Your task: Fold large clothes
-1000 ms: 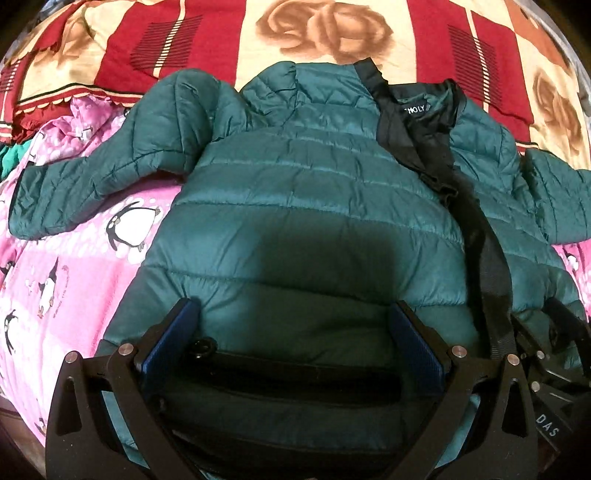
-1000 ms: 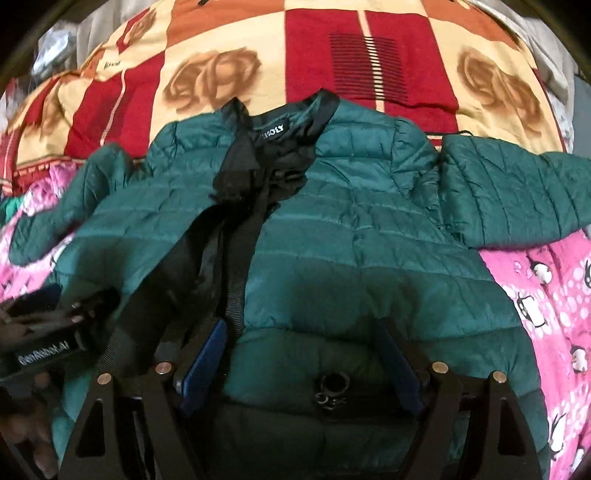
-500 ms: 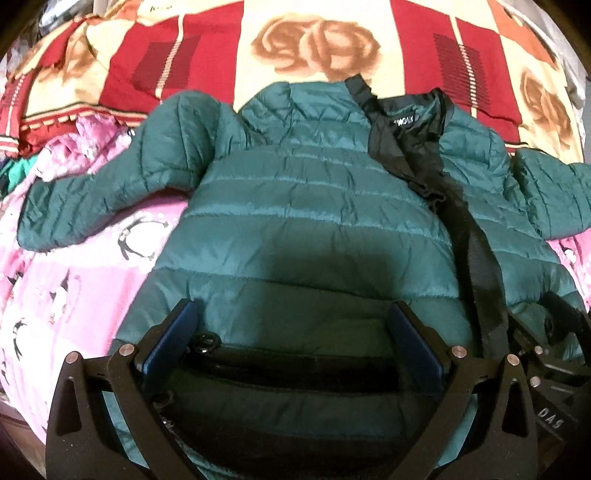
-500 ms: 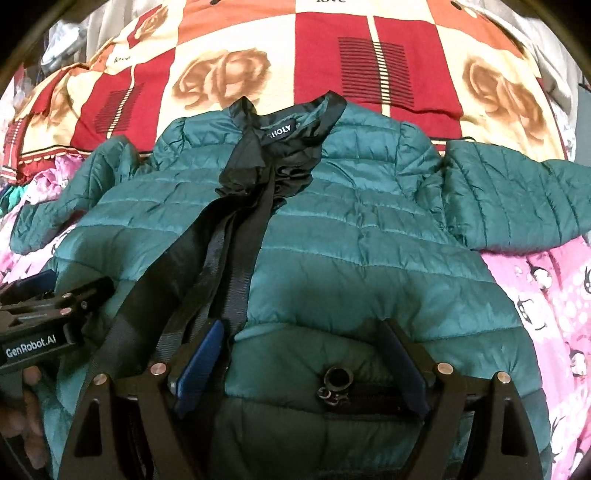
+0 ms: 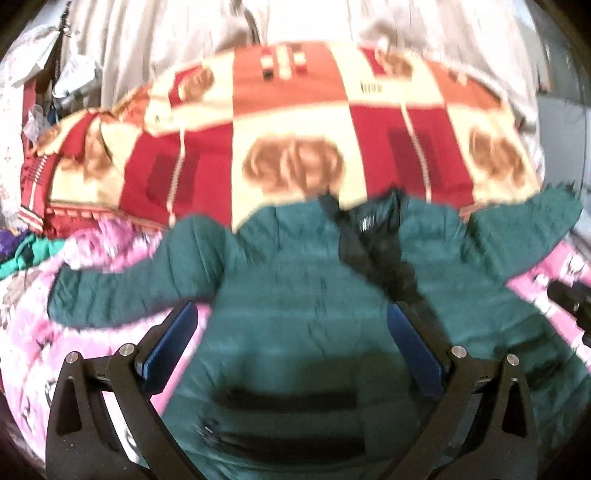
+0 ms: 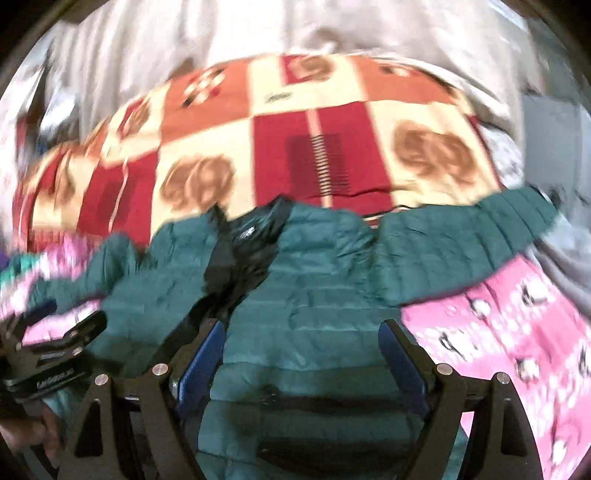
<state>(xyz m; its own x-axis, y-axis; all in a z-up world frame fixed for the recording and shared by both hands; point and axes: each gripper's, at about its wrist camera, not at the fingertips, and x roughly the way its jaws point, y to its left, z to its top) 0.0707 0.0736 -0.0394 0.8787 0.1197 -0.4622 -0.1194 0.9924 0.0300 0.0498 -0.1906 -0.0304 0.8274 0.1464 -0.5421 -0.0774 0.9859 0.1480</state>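
Observation:
A dark green quilted jacket (image 5: 295,295) lies face up on the bed, its front open along a black zip band (image 5: 354,247) and both sleeves spread out sideways. My left gripper (image 5: 291,332) hovers over the jacket's lower left half, jaws wide open, pads touching nothing. Over the lower right half, my right gripper (image 6: 301,343) is open just as wide, above the jacket (image 6: 314,295) and its pocket zip (image 6: 269,391). Each gripper shows at the edge of the other's view: the right gripper (image 5: 572,299), and the left gripper (image 6: 55,350) with a hand below it. Both views are blurred.
A red and cream rose-patterned blanket (image 5: 295,147) covers the far half of the bed. A pink penguin-print sheet (image 6: 498,332) lies under the jacket. Grey cloth (image 5: 184,33) hangs behind the bed. Loose clothes and clutter (image 5: 22,254) sit at the far left.
Both grippers have lifted and drawn back from the jacket's hem and tipped upward, so the whole jacket, the blanket and the grey cloth behind now show. The jaws stay wide open.

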